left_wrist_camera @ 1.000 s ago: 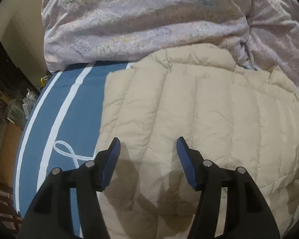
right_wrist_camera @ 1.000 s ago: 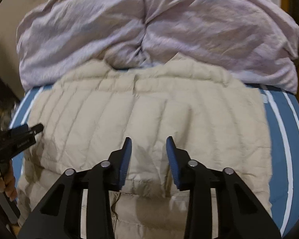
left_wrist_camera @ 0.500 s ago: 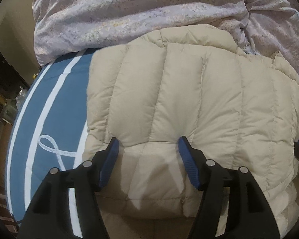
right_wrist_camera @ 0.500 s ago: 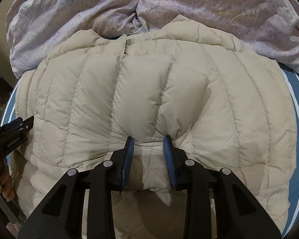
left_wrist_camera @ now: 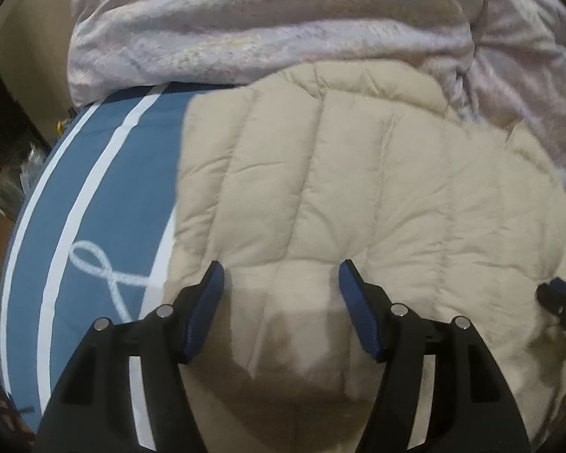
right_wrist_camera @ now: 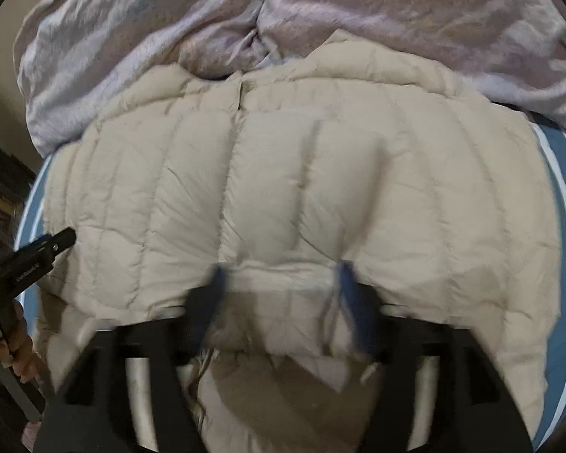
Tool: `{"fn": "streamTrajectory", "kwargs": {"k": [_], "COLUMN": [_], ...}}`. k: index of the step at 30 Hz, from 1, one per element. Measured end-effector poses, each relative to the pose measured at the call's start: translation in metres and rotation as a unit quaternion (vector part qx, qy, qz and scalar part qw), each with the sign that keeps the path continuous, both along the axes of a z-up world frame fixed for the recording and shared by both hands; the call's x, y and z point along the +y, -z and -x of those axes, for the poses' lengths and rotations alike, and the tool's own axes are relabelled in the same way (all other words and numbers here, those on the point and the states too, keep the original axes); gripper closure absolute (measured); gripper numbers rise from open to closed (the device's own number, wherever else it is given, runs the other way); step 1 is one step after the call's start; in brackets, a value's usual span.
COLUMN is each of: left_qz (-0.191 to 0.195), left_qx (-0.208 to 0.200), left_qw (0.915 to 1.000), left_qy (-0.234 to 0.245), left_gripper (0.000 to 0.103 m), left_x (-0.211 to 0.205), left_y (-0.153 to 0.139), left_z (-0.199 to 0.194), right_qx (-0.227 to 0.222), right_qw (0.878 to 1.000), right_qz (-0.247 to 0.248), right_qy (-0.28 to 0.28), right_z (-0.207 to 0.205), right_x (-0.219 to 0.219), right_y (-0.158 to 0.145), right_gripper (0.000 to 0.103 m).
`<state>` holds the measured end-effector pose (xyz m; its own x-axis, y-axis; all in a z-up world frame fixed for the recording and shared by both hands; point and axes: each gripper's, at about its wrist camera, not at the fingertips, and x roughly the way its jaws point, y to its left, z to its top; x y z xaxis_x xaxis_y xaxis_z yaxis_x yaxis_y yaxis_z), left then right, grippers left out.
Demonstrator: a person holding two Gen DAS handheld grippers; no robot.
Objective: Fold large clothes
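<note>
- Left gripper [left_wrist_camera: 281, 283] sits at the bottom of its own view with its blue pads spread wide; nothing is between them, and it hangs just over the near edge of the jacket [left_wrist_camera: 339, 196].
- Right gripper [right_wrist_camera: 279, 287] is blurred, but its pads also look set wide apart, with a bunched bit of the jacket's [right_wrist_camera: 283, 196] near fold lying between them; whether they touch the cloth I cannot tell.
- Filling the middle of both views, the jacket is a pale beige quilted puffer, doubled over on a blue sheet with white stripes [left_wrist_camera: 105, 196].
- My guess: it is light, soft and springy, with a smooth shell likely to slip, so a folded flap may puff open again.
- Best hold, I'd say, is a stitched seam or the hem edge near each side, pinching through both layers rather than a fat padded rib.
- Beyond it, across the top, lies a crumpled lilac duvet [left_wrist_camera: 264, 26], touching the jacket's far edge.
</note>
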<state>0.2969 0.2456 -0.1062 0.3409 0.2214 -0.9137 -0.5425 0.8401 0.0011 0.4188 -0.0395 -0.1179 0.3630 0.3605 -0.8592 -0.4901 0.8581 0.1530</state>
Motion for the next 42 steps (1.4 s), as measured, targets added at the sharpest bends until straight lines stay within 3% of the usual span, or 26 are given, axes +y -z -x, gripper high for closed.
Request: {"fn": "streamTrajectory", "kwargs": {"k": [7, 13, 21, 32, 42], "left_qz": [-0.01, 0.0, 0.044, 0.091, 0.113], "left_qx": [-0.029, -0.027, -0.036, -0.049, -0.05], "left_qw": [0.9995, 0.9996, 0.9972, 0.9926, 0.9899], "left_qy": [0.008, -0.006, -0.049, -0.064, -0.07], "left_gripper": [0.04, 0.04, 0.04, 0.04, 0.042], "left_x": [-0.001, 0.003, 0.004, -0.024, -0.045], "left_y": [-0.035, -0.039, -0.032, -0.015, -0.003], "left_z": [0.06, 0.131, 0.22, 0.269, 0.289], "right_qx": [-0.025, -0.027, -0.017, 0.02, 0.059], "right_qw": [0.999, 0.999, 0.996, 0.991, 0.99], "right_qz": [-0.018, -0.02, -0.038, -0.062, -0.092], "right_qy": [0.019, 0.039, 0.079, 0.115, 0.092], "right_z": [0.022, 0.05, 0.087, 0.119, 0.142], "right_x": [-0.056, -0.12, -0.212, -0.285, -0.298], "right_y": [-0.024, -0.027, -0.021, 0.007, 0.028], "right_gripper": [0.022, 0.022, 0.022, 0.023, 0.041]}}
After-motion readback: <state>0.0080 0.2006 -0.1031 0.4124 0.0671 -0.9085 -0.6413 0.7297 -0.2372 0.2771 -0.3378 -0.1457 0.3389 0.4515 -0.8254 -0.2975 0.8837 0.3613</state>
